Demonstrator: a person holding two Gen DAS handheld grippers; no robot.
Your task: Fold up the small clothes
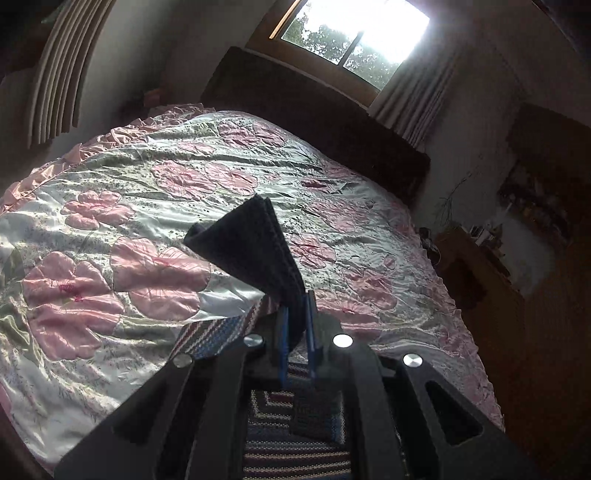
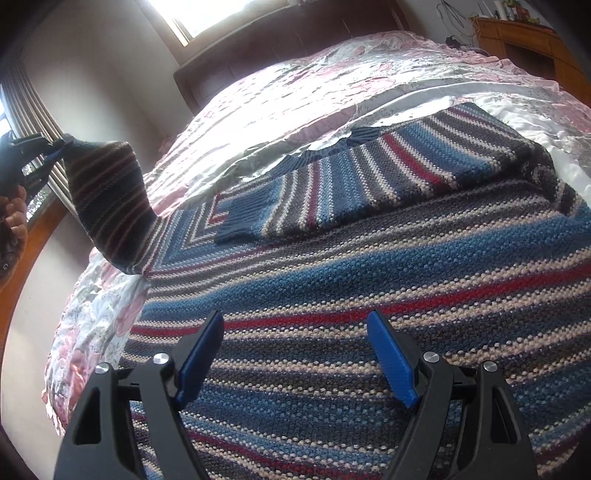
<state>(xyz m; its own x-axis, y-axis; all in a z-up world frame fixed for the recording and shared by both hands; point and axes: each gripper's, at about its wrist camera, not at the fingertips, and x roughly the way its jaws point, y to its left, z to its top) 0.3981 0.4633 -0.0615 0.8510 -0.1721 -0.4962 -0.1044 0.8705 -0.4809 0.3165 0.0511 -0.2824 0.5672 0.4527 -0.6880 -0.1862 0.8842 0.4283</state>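
A striped knit sweater (image 2: 332, 280) in blue, red, grey and cream lies spread on the bed. Its right sleeve (image 2: 369, 177) is folded across the chest, cuff toward the left. My left gripper (image 1: 297, 325) is shut on the dark ribbed cuff (image 1: 255, 243) of the other sleeve. That sleeve (image 2: 110, 199) is lifted off the bed at the left of the right wrist view, where the left gripper (image 2: 55, 147) shows with a hand behind it. My right gripper (image 2: 295, 354) hovers open just above the sweater's lower body, nothing between its blue fingers.
A shiny floral bedspread (image 1: 147, 206) in pink and white covers the bed. A dark headboard (image 1: 317, 110) stands under a bright window (image 1: 354, 33). Wooden furniture (image 2: 532, 40) with clutter sits beyond the bed's far side. Curtains (image 1: 62, 74) hang at the left.
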